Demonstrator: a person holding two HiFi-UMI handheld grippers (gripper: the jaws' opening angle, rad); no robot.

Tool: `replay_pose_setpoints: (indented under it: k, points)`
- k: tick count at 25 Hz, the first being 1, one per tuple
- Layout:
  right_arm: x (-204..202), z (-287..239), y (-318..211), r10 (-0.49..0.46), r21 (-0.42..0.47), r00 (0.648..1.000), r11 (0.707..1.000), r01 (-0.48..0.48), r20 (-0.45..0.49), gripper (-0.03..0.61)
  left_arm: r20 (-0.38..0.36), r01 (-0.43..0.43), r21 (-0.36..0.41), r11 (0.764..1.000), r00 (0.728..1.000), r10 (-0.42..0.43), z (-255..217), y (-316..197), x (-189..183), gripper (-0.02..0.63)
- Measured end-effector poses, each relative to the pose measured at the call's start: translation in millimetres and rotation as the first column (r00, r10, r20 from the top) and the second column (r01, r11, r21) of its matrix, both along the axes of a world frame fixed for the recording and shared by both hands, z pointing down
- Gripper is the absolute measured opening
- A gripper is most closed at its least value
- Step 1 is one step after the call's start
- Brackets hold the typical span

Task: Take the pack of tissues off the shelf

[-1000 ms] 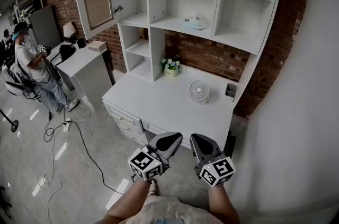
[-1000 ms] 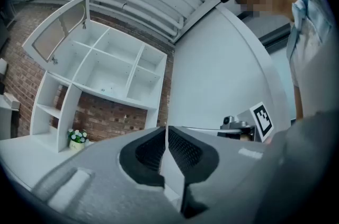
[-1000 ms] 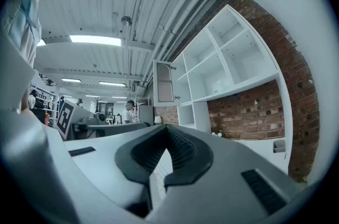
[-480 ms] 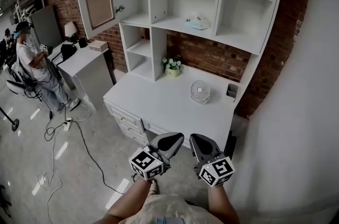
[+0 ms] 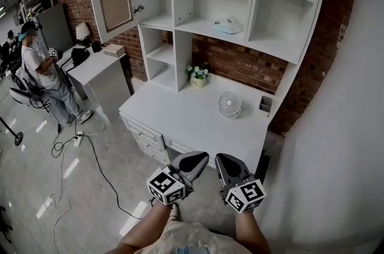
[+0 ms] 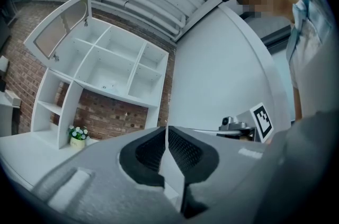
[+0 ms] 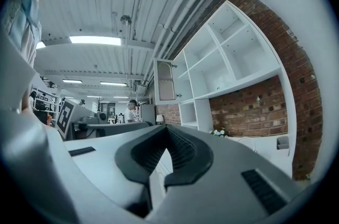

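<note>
Two closed jaws, left gripper (image 5: 201, 157), right gripper (image 5: 221, 158), short of desk (image 5: 186, 117) edge

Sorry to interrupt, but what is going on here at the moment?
A person faces the white desk with a gripper in each hand. The left gripper and right gripper are both shut and empty, held low in front of it. The pack of tissues lies untouched on a shelf above.
</note>
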State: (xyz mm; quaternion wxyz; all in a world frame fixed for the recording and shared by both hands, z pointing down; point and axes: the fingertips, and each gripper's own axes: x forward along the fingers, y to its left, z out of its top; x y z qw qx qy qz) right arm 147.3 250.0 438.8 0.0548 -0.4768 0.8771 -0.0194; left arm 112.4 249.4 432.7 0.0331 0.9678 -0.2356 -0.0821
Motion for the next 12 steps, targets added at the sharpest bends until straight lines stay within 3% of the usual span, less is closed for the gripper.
replay_pose_setpoints:
  k: [12]
  points:
    - [-22.2,2.1,-26.7,-0.036,-0.003,0.999,0.999,0.036,-0.013,0.018,-0.008,0.023,-0.016,1.000,1.000,-0.023,3.0,-30.7,-17.9,0.023]
